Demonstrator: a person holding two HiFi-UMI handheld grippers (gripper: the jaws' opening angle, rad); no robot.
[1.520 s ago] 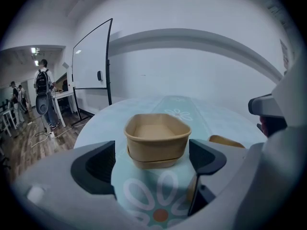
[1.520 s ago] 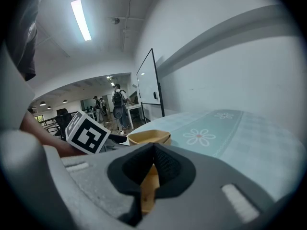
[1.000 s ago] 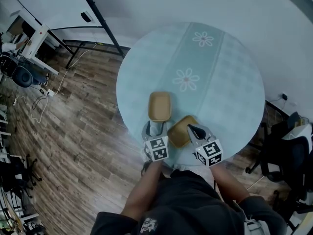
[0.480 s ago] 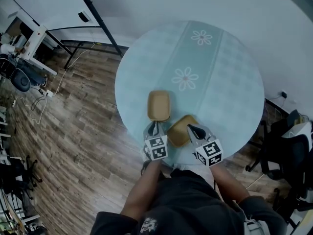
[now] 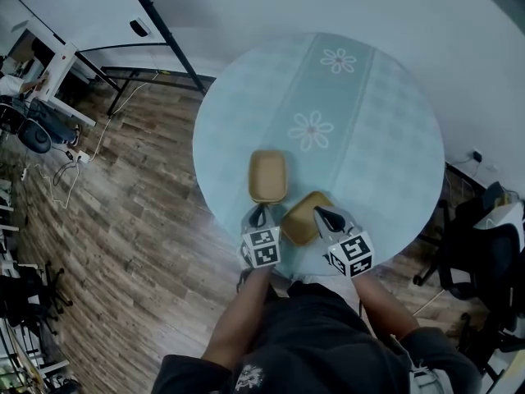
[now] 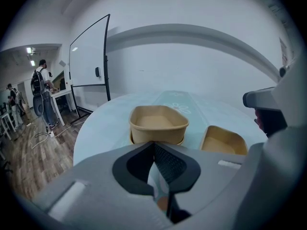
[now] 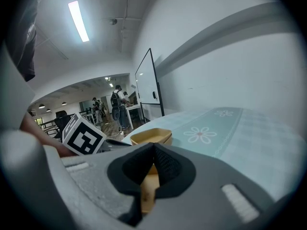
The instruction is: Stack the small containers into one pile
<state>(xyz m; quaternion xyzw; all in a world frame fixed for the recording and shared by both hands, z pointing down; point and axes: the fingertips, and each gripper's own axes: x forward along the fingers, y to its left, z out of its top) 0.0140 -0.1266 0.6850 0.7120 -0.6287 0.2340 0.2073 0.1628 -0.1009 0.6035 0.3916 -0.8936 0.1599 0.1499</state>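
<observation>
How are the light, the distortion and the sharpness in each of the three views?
Head view: soft even light; the brown wooden floor bends toward the edges. Left gripper view: strong fisheye with a black rim; the grey wall band curves. Right gripper view: the long ceiling lamp glares, and the tan paper container close to the lens is soft.

Soft, even indoor light is seen throughout, and no hard shadows are cast on the table (image 5: 385,130). Above and left of the right gripper (image 7: 153,146), a ceiling strip light (image 7: 78,20) is blown out to glare. Both gripper views are bent by fisheye distortion and darkened at the corners; the container (image 7: 147,190) pinched in the right gripper's jaws is blurred
</observation>
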